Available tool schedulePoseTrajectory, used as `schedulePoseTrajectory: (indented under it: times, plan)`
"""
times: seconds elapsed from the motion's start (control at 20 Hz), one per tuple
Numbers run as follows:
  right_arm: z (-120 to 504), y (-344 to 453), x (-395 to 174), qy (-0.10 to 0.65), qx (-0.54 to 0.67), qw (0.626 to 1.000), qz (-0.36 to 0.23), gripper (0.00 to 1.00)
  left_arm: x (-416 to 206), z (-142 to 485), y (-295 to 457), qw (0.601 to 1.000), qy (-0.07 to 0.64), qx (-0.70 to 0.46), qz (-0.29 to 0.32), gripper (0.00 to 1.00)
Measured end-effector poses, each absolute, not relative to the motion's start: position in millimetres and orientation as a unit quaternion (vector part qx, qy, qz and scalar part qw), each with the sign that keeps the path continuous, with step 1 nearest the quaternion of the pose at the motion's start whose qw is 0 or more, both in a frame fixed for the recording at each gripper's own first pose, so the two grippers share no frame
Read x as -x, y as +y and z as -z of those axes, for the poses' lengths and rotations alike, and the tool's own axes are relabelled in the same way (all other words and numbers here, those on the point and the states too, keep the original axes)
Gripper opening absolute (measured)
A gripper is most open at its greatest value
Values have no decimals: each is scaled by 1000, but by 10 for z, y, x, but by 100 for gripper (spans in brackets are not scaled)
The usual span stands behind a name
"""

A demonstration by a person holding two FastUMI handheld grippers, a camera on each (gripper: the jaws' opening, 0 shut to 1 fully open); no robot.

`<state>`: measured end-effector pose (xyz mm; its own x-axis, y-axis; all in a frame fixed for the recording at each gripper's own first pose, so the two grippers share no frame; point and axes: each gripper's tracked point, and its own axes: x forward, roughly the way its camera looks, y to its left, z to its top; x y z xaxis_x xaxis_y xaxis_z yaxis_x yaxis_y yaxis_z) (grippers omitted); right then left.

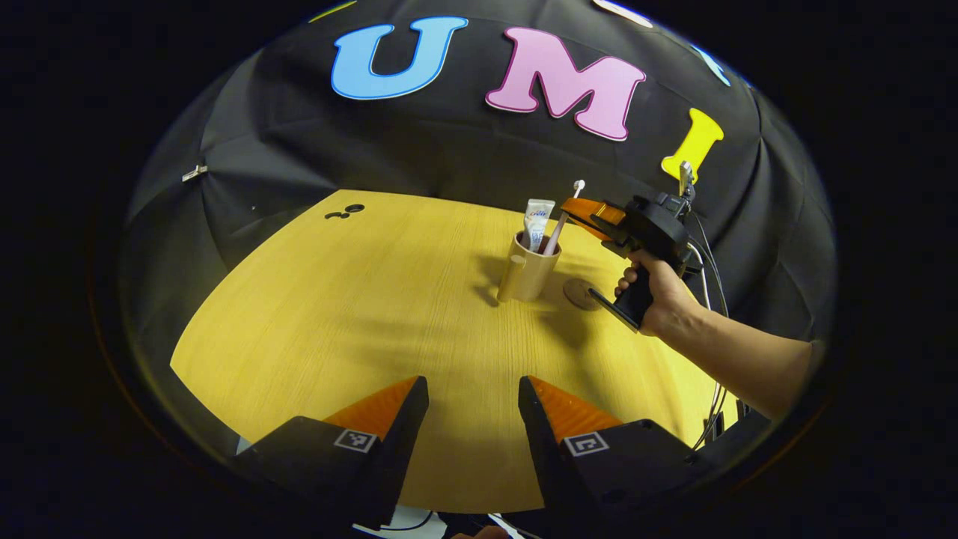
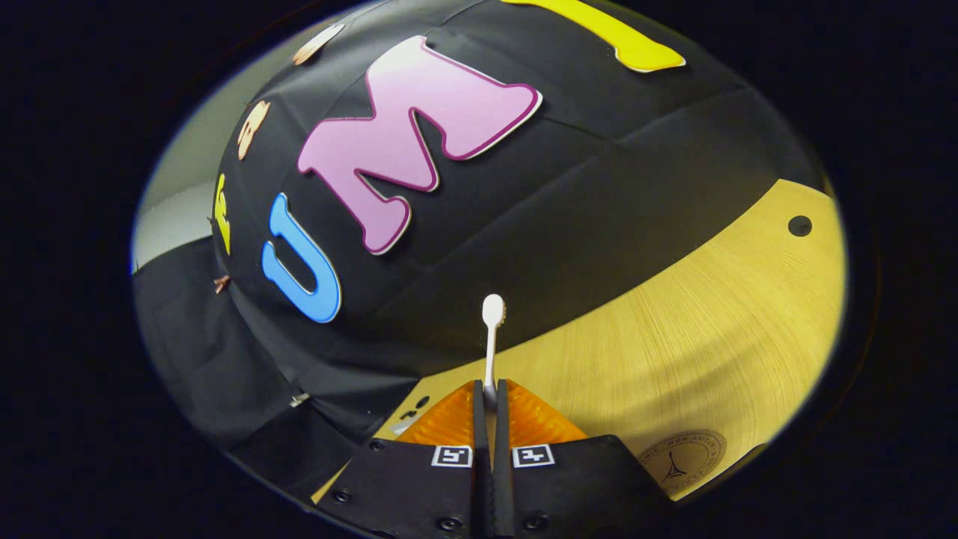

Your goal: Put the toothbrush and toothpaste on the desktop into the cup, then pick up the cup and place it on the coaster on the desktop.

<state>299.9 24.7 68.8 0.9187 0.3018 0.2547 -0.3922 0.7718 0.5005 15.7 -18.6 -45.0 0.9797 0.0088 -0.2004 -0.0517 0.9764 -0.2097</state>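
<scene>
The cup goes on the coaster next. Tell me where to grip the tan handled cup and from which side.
Grip the tan handled cup across its body below the rim, coming level from the near side. The toothpaste tube and toothbrush stand out of its mouth, and the handle faces left, leaving that wall bare.

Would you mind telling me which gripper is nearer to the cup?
Right. The right gripper holds the toothbrush just above the cup; the left gripper waits far back.
</scene>
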Motion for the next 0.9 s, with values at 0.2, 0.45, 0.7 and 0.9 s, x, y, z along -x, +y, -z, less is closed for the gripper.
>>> schedulePoseTrajectory:
  times: [0.2,0.45,0.7,0.9]
  plan:
    - [-693,257,-2885,-73,-259,946,-181,7,-164,367,-213,989,94,118,-12,76]
    - [-458,333,-2751,-29,-236,954,-184,10,-268,210,-276,989,89,118,0,76]
    - [-260,328,-2552,10,-233,954,-188,16,-493,100,-365,990,100,98,21,76]
    - [-121,180,-2254,34,-243,952,-184,19,-807,-10,-406,989,126,60,41,76]
